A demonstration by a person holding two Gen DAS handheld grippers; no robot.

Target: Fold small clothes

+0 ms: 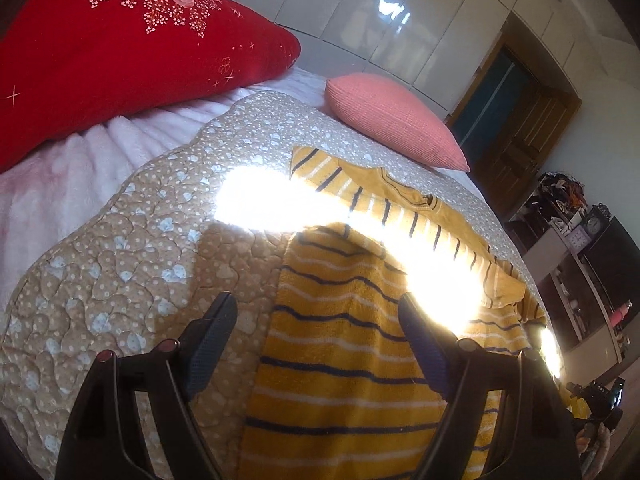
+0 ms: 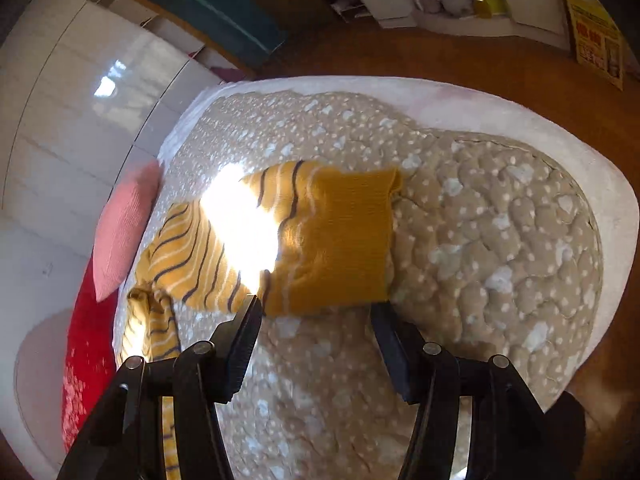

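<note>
A yellow sweater (image 1: pixel 348 360) with navy and white stripes lies spread on the beige quilted blanket (image 1: pixel 120 280); a bright sun patch crosses it. My left gripper (image 1: pixel 316 300) hovers open above the sweater's body, one finger over the blanket, the other over the knit, nothing between them. In the right wrist view the sweater's plain yellow ribbed band (image 2: pixel 344 240) lies just beyond my right gripper (image 2: pixel 317 304). That gripper is open, its fingertips (image 2: pixel 253 308) at the band's near edge, pads not pressing on cloth. A striped sleeve (image 2: pixel 156 320) trails left.
A red flowered pillow (image 1: pixel 120 52) and a pink cushion (image 1: pixel 392 120) lie at the head of the bed. White wardrobe doors (image 1: pixel 360 20) stand behind. The blanket's edge (image 2: pixel 592 208) drops to a wooden floor (image 2: pixel 440 60). Cluttered shelves (image 1: pixel 580 240) stand at the right.
</note>
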